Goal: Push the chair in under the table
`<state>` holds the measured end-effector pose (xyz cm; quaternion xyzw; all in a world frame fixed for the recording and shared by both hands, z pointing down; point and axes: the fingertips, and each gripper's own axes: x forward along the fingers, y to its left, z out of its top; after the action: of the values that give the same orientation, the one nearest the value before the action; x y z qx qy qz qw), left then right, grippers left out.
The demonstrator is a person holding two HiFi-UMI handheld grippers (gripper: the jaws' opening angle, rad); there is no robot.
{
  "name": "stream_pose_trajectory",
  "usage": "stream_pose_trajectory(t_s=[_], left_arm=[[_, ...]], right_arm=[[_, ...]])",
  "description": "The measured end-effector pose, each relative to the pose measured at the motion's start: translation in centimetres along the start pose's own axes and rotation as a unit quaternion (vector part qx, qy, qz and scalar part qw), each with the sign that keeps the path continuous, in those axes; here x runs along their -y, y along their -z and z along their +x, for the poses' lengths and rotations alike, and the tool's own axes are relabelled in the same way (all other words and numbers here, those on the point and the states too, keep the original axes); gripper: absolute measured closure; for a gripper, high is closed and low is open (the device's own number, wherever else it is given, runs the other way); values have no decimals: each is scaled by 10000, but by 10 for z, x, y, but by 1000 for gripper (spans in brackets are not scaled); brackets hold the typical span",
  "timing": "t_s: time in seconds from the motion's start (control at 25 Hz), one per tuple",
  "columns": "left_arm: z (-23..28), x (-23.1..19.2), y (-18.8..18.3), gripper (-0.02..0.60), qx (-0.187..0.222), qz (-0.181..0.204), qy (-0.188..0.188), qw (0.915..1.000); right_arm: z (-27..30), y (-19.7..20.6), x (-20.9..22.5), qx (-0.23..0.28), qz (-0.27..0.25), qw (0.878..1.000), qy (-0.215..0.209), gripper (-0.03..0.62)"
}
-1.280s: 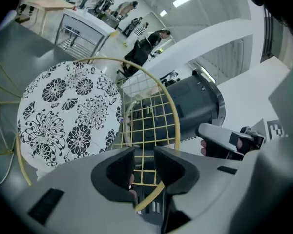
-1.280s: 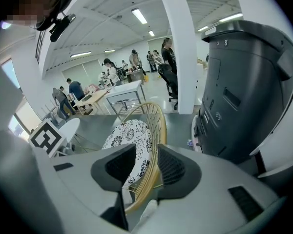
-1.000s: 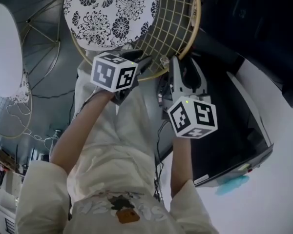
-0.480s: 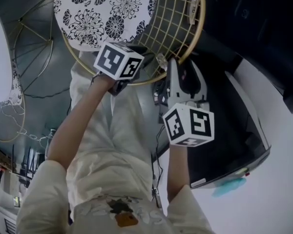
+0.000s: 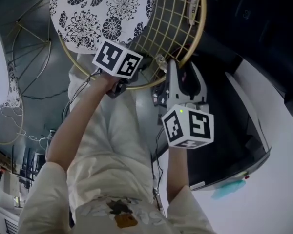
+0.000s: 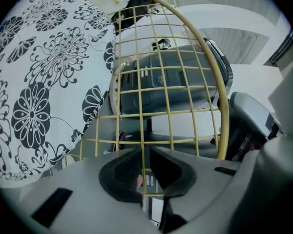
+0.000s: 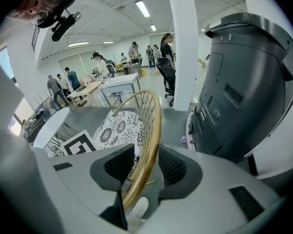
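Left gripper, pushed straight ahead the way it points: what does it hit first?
The chair's gold wire-grid back; one upright wire of it already stands between the left gripper's closing jaws.

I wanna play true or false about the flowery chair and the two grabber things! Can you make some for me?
1. The seat cushion has black flowers on white. True.
2. The chair back is a solid wooden board. False: it is an open grid of gold wires.
3. A thin wire of the back stands between the left gripper jaws. True. The jaws are closing around it, but the pads do not press on it yet.
4. The right gripper is clamped on the seat cushion. False: the gold rim of the back runs between its jaws.
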<state>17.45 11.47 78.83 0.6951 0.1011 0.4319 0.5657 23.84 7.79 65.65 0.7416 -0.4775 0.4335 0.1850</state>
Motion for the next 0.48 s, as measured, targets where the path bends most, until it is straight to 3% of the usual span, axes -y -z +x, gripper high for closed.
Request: stream_pose_trajectory(t_s=[0.08,0.24,0.48], left_arm=[[1,-3,-2,558,95,-91,-109,9999],[1,-4,1,560,203,-99,-209,9995],[-3,-7,-3,561,487,-242,-343,9979]], right_arm=[[4,-1,3,-8,0,10000,43,456],[6,6,9,-161,-106,9994,276,469],[8,5,10,-131,190,9997,56,502]])
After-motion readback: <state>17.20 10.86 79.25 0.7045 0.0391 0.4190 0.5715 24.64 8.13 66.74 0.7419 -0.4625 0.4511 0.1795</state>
